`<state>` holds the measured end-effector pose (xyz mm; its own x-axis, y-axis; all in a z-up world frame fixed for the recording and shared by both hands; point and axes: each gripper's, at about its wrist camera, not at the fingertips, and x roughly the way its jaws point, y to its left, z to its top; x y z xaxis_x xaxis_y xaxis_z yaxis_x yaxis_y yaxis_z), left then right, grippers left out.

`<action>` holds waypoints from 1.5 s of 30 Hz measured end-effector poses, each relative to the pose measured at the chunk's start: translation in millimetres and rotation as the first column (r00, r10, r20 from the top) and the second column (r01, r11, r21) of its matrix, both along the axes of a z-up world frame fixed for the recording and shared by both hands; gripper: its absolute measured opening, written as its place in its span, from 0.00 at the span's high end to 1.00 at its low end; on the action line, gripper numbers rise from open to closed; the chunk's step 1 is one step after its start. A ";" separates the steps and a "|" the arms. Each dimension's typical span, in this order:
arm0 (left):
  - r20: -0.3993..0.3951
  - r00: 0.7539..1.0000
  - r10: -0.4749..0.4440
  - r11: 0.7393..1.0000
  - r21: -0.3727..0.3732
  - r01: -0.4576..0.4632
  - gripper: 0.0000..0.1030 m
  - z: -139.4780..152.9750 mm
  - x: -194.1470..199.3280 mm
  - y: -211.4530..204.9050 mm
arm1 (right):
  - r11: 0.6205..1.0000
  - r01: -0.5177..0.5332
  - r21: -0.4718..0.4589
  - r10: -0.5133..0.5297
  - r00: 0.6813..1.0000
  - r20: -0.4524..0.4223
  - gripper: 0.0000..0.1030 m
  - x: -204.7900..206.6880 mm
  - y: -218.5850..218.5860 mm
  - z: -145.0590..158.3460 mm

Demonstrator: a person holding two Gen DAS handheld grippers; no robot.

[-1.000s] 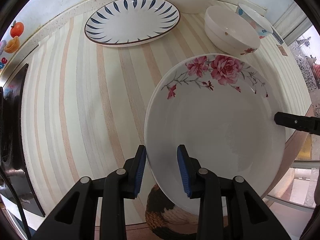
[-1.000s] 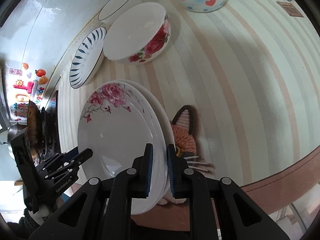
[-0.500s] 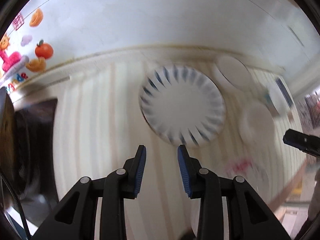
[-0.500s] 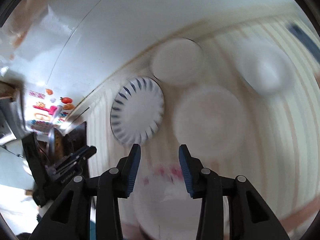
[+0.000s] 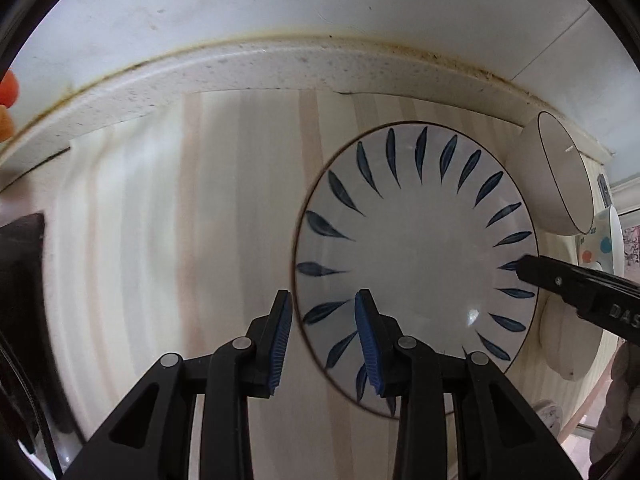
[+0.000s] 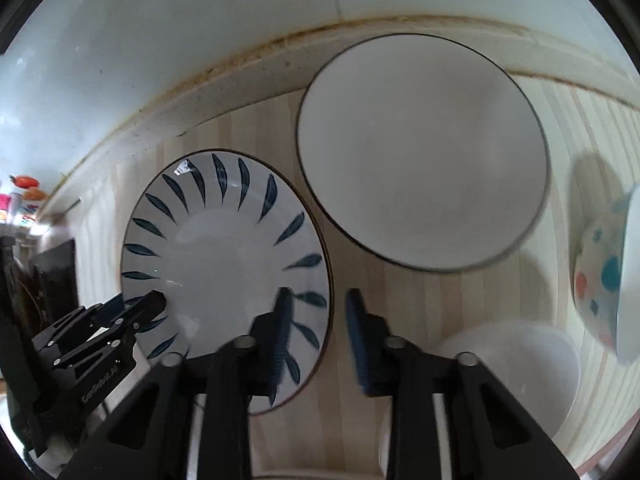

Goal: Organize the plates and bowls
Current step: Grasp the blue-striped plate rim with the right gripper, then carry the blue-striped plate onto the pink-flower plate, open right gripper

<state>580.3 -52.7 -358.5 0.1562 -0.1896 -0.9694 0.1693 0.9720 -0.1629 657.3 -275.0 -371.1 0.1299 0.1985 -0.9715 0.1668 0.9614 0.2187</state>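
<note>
Soft daylight, fisheye warping, slight blur

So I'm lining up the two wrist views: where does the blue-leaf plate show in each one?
Left wrist view: the blue-leaf plate fills the centre-right, its near-left rim between the open left gripper.
Right wrist view: the plate lies left of centre, its right rim between the open right gripper.
Shared landmark: the dark-rimmed white bowl beside the plate.

I log a striped counter mat [image 5: 168, 240], speckled backsplash ledge [image 5: 256, 68], white wall [image 5: 320, 4], orange fruit stickers [image 6: 25, 181], dark appliance [image 5: 20, 300] at left.
</note>
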 end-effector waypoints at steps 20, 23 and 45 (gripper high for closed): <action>0.159 0.987 0.031 1.000 -0.006 -0.030 0.73 72.3 -72.4 -0.1 | 0.996 -0.091 -0.004 0.091 0.991 0.101 0.85 -49.7 3.0 60.9; 0.189 0.981 0.048 0.999 -0.015 -0.046 0.73 96.4 -98.3 -2.6 | 0.993 -0.120 0.014 0.117 0.984 0.132 0.85 -73.5 -3.7 84.1; 0.179 0.974 0.141 0.990 -0.007 -0.142 0.73 115.5 -251.1 -65.6 | 0.956 -0.283 0.081 0.272 0.954 0.126 0.85 -237.9 -67.3 81.0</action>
